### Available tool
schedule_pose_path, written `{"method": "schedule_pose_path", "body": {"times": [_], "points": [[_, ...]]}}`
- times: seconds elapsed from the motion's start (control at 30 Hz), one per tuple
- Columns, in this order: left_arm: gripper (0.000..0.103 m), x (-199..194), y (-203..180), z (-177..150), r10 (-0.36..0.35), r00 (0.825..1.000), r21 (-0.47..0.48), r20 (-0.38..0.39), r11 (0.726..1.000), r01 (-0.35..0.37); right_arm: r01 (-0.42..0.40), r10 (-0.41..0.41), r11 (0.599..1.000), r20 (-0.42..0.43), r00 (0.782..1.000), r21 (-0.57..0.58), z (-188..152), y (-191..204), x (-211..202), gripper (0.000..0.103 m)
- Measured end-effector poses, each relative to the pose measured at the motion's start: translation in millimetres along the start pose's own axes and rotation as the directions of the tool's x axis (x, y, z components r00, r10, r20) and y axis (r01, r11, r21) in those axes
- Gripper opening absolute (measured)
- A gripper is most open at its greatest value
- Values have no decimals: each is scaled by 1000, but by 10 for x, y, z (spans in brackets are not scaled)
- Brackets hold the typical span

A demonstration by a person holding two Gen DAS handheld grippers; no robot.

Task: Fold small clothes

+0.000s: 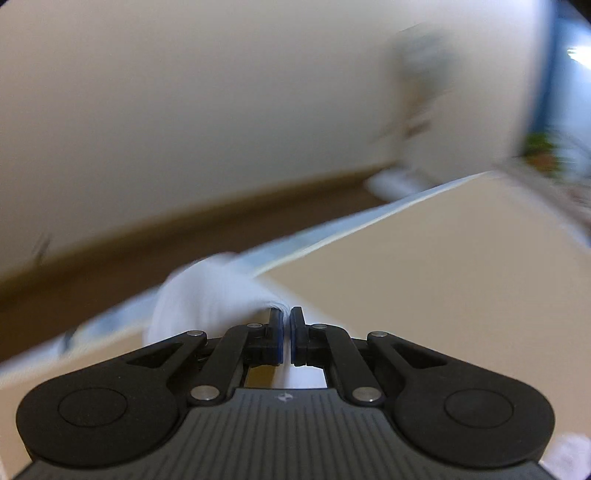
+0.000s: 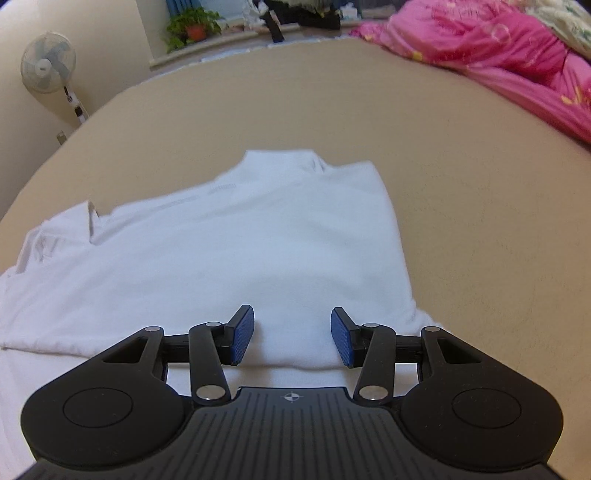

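Observation:
A white T-shirt (image 2: 229,251) lies spread on the beige bed (image 2: 461,184), collar end away from me, its left part rumpled. My right gripper (image 2: 293,325) stands open over the shirt's near edge, with flat cloth below the gap between its blue pads; nothing is pinched. In the blurred left wrist view, my left gripper (image 1: 287,314) is shut on a bunched fold of the white shirt (image 1: 207,295), which bulges out to the left of the fingertips above the bed's edge (image 1: 332,240).
A pink quilt (image 2: 480,44) is heaped at the bed's far right. A standing fan (image 2: 48,62) is by the wall on the left, and a potted plant (image 2: 192,26) sits on a sill behind. Brown floor (image 1: 147,236) lies beyond the bed's edge.

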State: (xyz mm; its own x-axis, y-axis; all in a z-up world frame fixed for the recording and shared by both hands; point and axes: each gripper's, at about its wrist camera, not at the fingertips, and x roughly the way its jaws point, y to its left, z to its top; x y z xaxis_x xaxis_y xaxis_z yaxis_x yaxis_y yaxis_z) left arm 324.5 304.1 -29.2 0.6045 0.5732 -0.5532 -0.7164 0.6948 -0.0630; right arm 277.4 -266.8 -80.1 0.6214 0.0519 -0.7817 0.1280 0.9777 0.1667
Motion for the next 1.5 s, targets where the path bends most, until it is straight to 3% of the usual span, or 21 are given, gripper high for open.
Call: {"method": "schedule_pose_path", "body": {"times": [0.07,0.13,0.17,0.2,0.23,0.27,0.3,0.37,0.43,0.53,0.6,0.67,0.8,1.0,1.07,1.1,1.23,1.3,1.4,1.43,1.5], "points": [[3,-517,-487,-127,-199,974,142,112,973,182,-15,16,1000,35,999,-20,18,52,-51,48],[4,-1086,-967,-428,-468,877,299,106,856,421,-35,38,999,61,997,-41,28,101,-82,48],[7,-1362,-1183,-638,-606,794,372,39,747,552,-46,50,998,70,996,-51,29,121,-91,48],[21,-1573,-1352,-847,-704,709,426,-50,627,653,-57,61,997,75,995,-55,32,135,-94,48],[24,-1762,-1482,-1067,-772,620,471,-141,498,728,-67,71,996,74,995,-53,30,139,-87,48],[24,-1909,-1555,-1265,-801,566,513,-194,409,755,-77,80,996,67,995,-43,30,130,-69,48],[24,-1969,-1585,-1400,-805,554,542,-214,374,753,-85,87,996,56,995,-26,34,115,-47,48],[24,-1844,-1611,-1456,-771,583,531,-255,393,751,-90,90,996,34,995,24,38,61,-9,48],[24,-1504,-1582,-1305,-721,633,440,-282,489,753,-93,91,993,23,996,76,54,-10,13,48],[23,-1033,-1457,-1107,-620,740,361,-261,648,671,-99,96,987,29,995,123,76,-82,36,48],[23,-852,-1412,-1015,-559,785,352,-267,702,619,-107,102,983,39,994,152,73,-118,58,48],[23,-698,-1376,-949,-497,815,342,-298,741,578,-118,112,975,41,993,191,64,-165,101,48],[23,-551,-1306,-860,-460,815,275,-352,782,560,-138,127,945,56,990,296,32,-312,198,48],[23,-618,-1255,-812,-462,818,293,-344,774,561,-188,165,907,94,982,377,91,-454,366,48],[23,-622,-1281,-839,-469,817,301,-336,769,564,-192,164,906,107,981,377,113,-462,411,33],[23,-627,-1279,-842,-471,818,305,-331,767,565,-195,165,908,110,980,372,124,-465,441,12],[23,-566,-1267,-877,-469,824,306,-319,772,558,-225,164,892,182,969,393,167,-504,307,3],[23,-534,-1247,-848,-471,823,291,-318,778,557,-290,178,893,323,930,344,235,-431,-49,3],[23,-507,-1256,-831,-479,815,281,-327,774,568,-307,143,924,535,833,230,232,-334,-627,3],[23,-507,-1261,-839,-480,812,282,-334,770,571,-280,115,931,538,835,236,214,-346,-682,3],[23,-502,-1291,-880,-483,798,288,-360,756,587,-168,47,951,414,909,261,211,-419,-491,3]]}}
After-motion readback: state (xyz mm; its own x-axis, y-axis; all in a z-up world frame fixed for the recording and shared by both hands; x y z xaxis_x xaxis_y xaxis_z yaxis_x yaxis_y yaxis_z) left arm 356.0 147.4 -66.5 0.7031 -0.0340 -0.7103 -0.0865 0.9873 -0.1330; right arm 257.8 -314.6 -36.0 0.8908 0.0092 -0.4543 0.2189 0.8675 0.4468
